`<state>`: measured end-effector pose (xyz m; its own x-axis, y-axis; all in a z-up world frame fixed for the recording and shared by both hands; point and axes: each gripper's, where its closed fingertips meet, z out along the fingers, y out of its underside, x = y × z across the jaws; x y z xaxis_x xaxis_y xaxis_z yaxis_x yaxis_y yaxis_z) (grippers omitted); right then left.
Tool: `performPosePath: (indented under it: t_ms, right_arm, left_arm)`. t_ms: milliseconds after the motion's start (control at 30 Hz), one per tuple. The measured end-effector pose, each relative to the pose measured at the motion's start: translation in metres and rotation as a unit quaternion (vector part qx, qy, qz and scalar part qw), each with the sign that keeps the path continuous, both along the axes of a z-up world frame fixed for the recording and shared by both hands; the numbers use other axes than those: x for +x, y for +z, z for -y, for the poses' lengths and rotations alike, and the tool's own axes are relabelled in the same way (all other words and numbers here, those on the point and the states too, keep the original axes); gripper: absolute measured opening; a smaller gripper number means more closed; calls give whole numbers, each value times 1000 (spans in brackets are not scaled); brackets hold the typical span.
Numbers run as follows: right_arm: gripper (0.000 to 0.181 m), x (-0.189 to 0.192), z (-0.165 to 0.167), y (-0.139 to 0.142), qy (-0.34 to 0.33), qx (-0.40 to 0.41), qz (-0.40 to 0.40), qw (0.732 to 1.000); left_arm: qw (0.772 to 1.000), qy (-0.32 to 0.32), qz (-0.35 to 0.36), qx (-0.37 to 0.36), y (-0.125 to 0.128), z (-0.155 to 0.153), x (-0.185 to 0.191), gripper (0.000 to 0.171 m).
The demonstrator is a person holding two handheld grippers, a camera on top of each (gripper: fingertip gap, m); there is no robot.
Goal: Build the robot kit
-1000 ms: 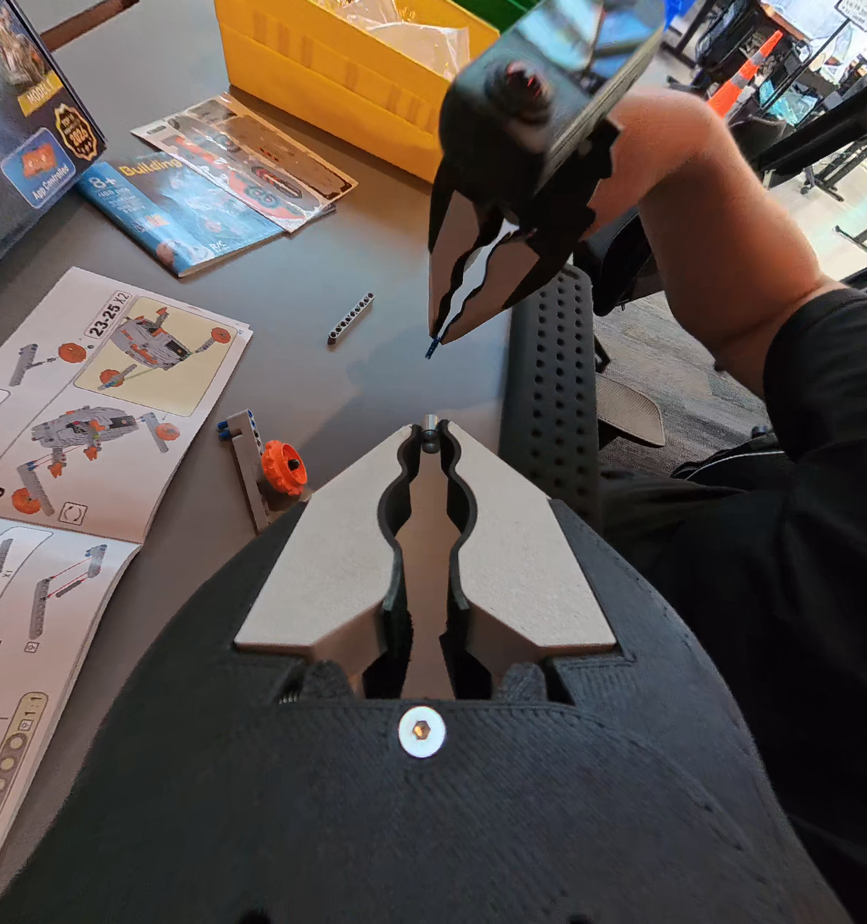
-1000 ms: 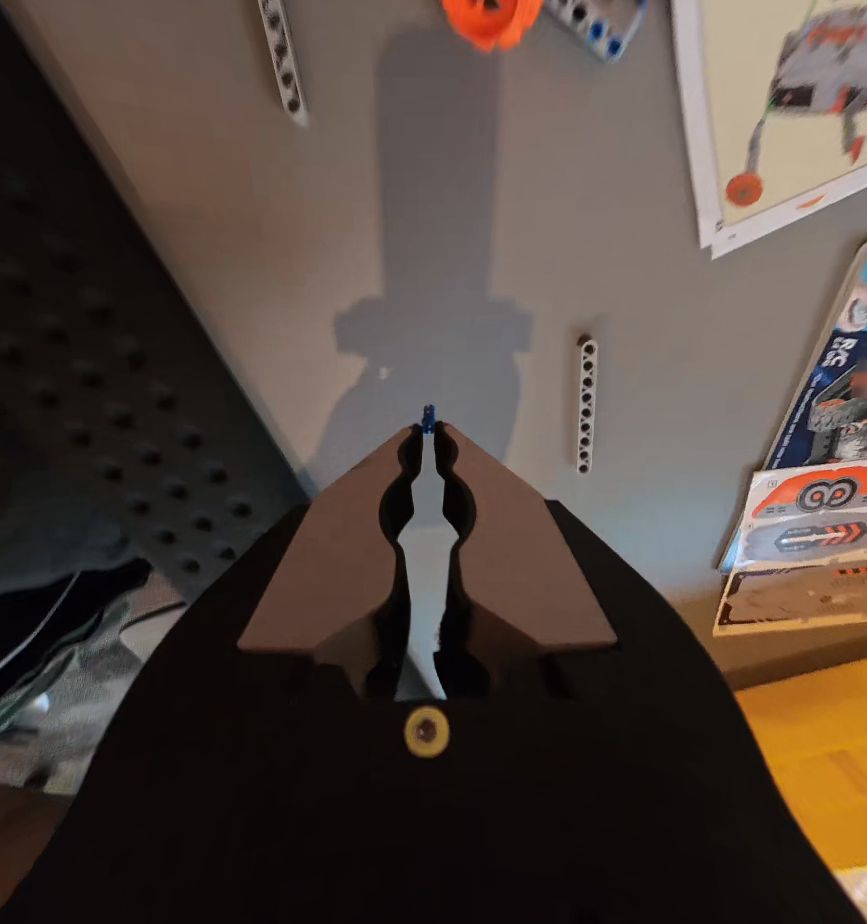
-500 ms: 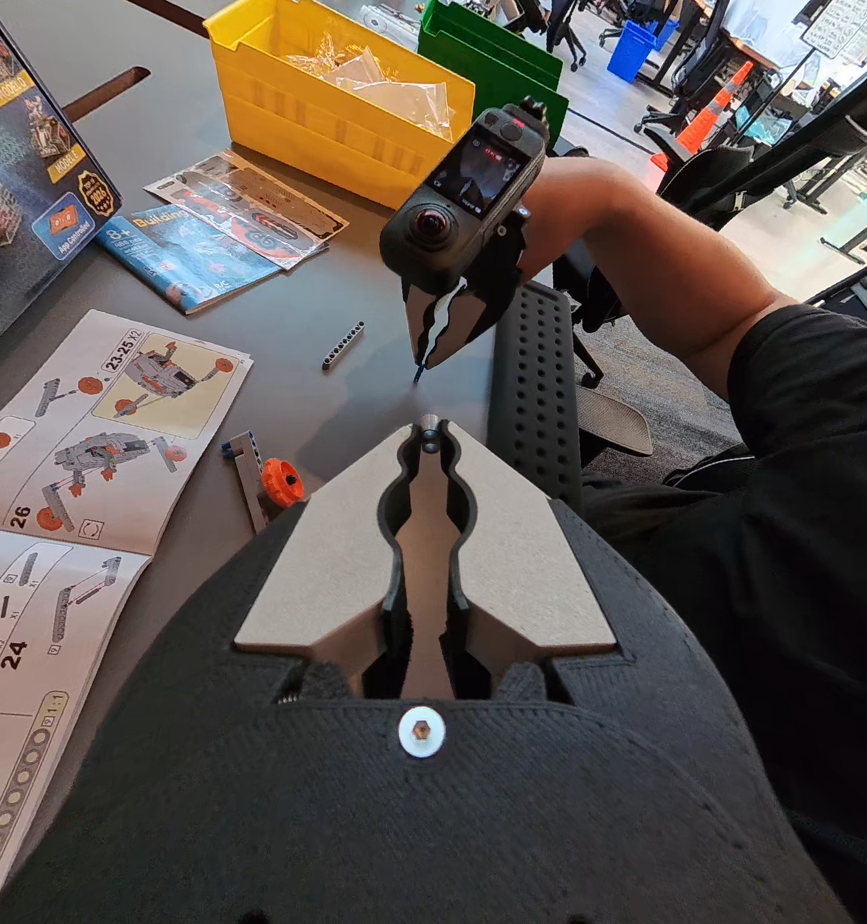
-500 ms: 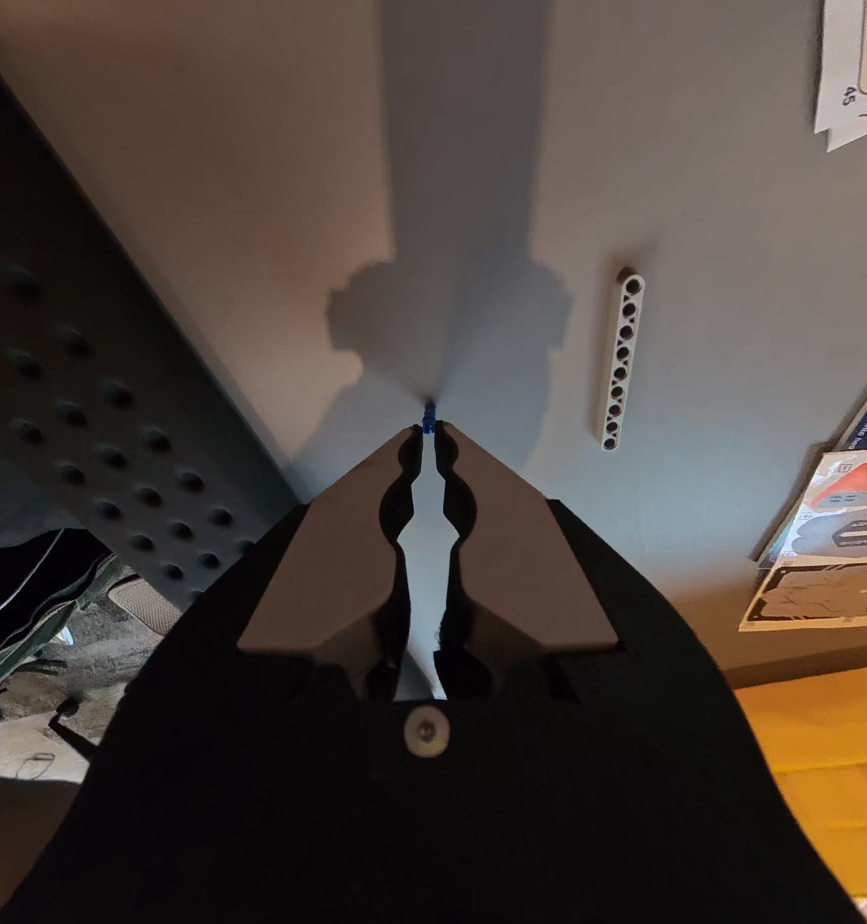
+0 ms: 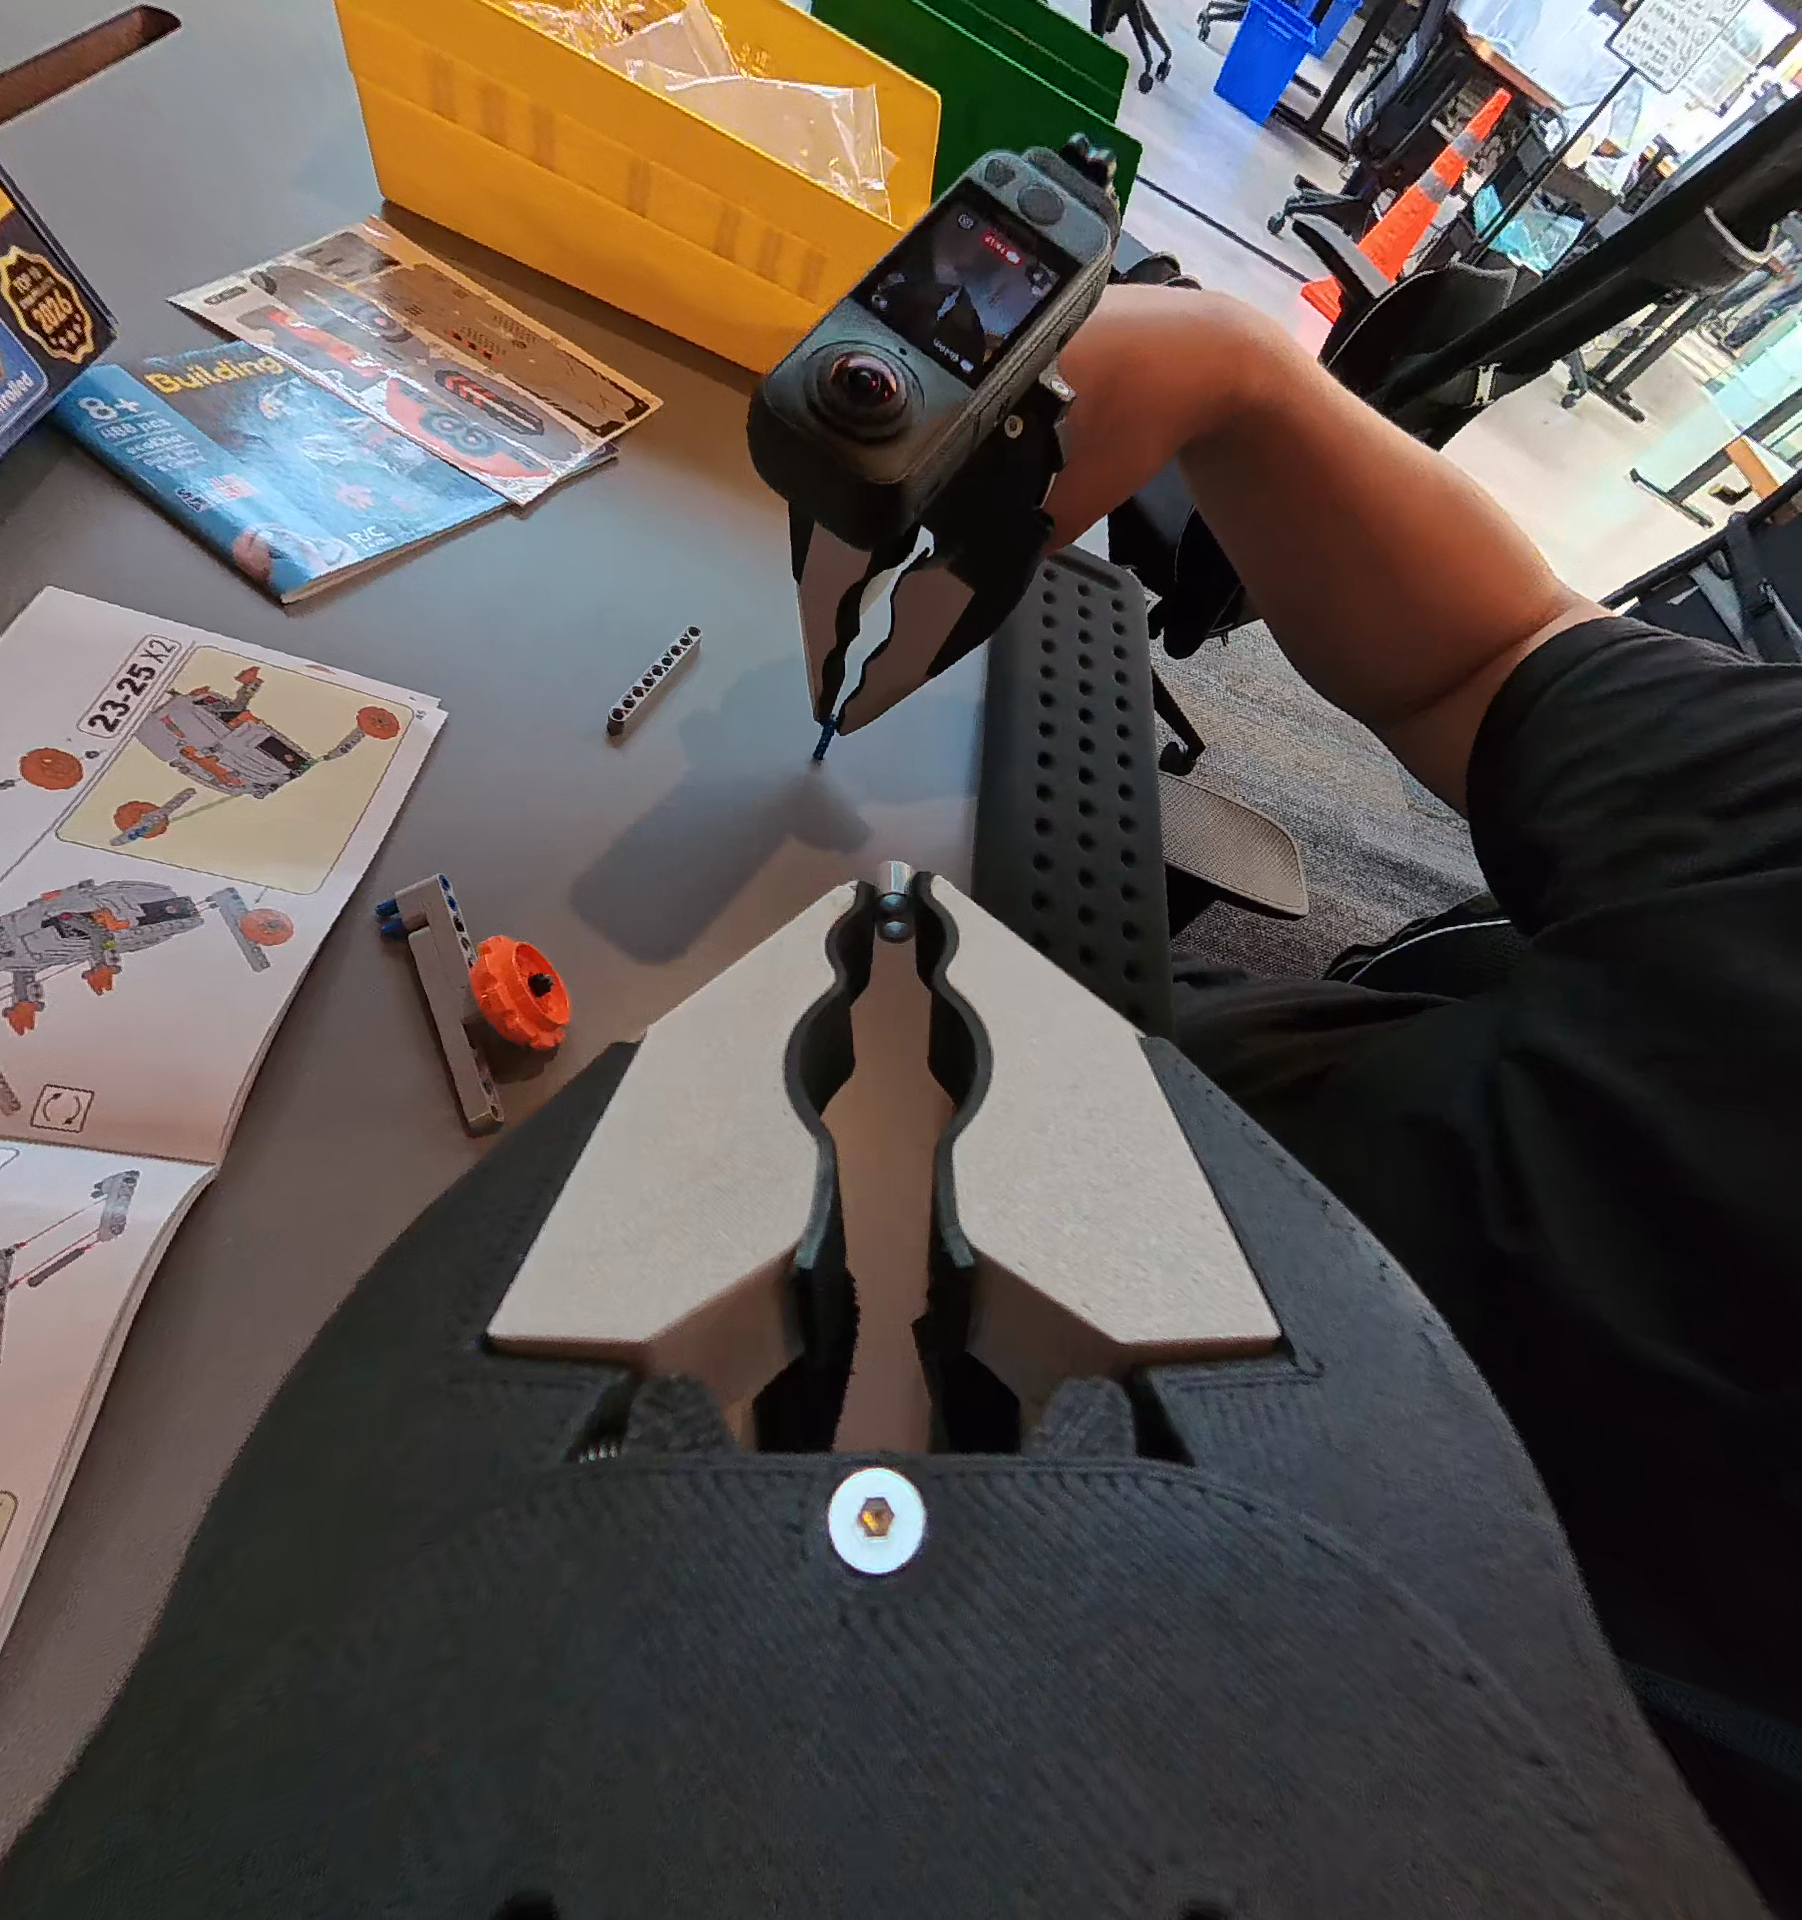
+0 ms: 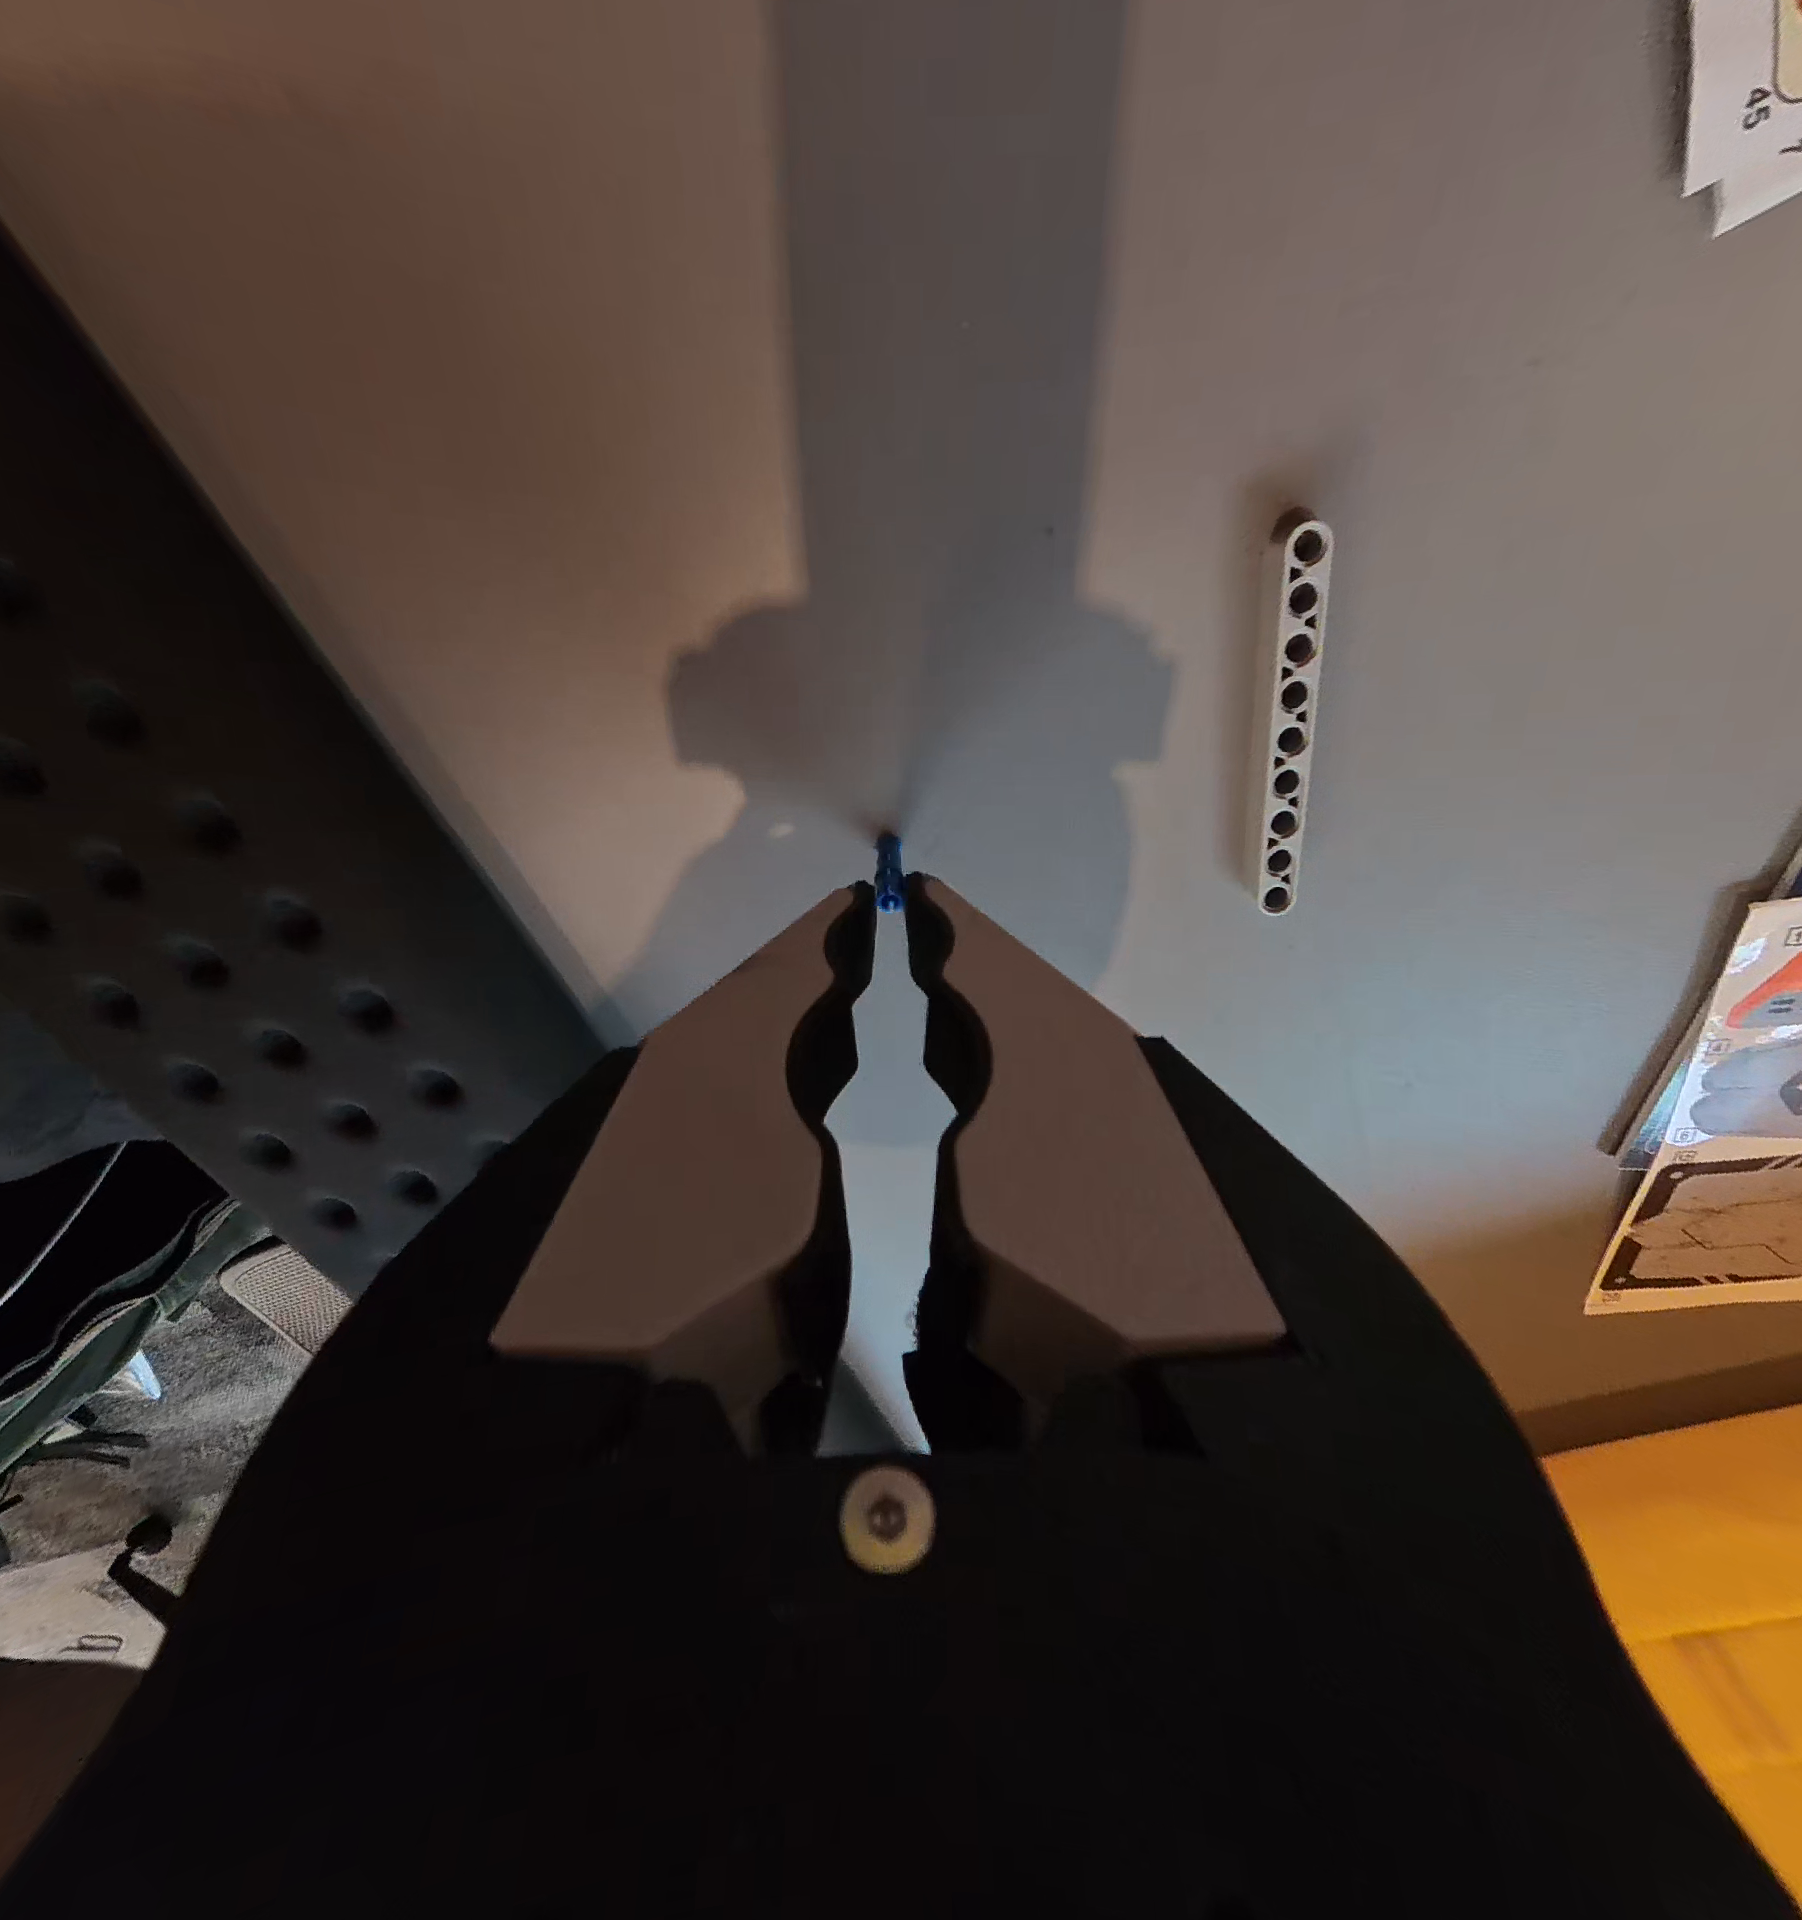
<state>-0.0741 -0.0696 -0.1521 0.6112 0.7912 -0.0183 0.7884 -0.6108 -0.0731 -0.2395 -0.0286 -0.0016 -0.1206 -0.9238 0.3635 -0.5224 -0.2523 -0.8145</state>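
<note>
Two grippers: left gripper (image 5: 892,902) pinches small grey pin (image 5: 890,894); right gripper (image 6: 886,885) clamps blue pin (image 6: 888,858), tip on table (image 6: 1448,416). Only left view shows orange-wheel assy (image 5: 481,997); grey beam (image 6: 1290,717) nearby in both.

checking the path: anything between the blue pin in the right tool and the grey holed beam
Nothing visible: only bare table separates the blue pin, pinched in the right tool, from the grey holed beam.

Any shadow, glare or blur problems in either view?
Right wrist view: right gripper and its blue pin sit backlit in their own shadow on the table, paper corner blurred. Left wrist view: sharp, booklet glossy, edges bowed.
</note>
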Motion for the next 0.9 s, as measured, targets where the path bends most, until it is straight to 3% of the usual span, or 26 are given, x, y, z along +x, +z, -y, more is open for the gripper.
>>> performPosePath:
  t_ms: [900]
  right_arm:
    - [7, -5, -4, -4, 3, 38, -17, 999]
  left_arm:
    - [1000, -9, -9, -8, -5, 4, 1, 6]
